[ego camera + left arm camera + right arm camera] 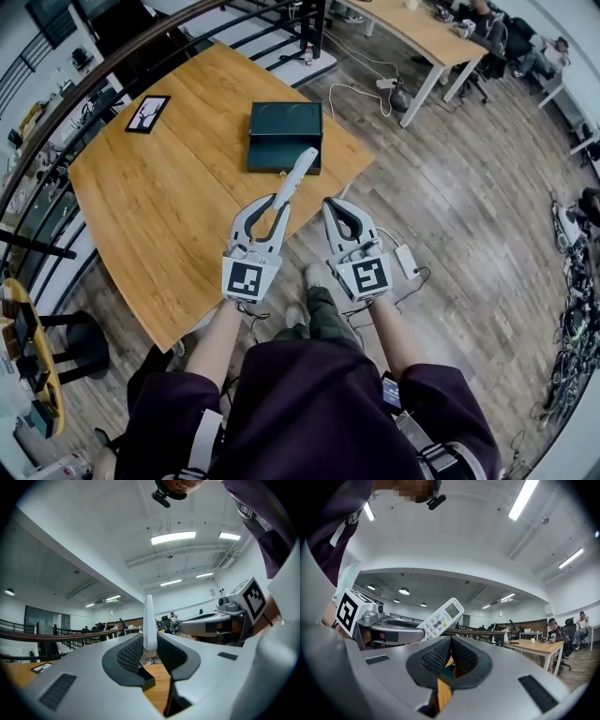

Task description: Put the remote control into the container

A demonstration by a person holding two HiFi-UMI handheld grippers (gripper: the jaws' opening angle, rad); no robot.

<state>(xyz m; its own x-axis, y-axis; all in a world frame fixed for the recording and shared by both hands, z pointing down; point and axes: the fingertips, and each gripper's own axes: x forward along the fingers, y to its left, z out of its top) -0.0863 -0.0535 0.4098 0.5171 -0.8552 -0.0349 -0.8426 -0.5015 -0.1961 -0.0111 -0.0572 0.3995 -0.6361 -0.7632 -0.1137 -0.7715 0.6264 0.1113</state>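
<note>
Remote's in my left jaws, box right in front

My left gripper [277,200] has its jaws clamped on the tail end of the white remote control [300,172], mid-frame, tip pointing at the dark green container [284,131] on the wooden surface [159,202]. My right gripper [330,204] has its jaws pressed together, nothing in them

left claw [279,202] clamped on remote [302,167]; right claw [332,206] closed, empty, alongside

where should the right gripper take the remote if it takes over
Probably the free display end of the remote control, coming from the right: the left gripper clamps the lower end, and the buttoned face points toward the right gripper.
</note>
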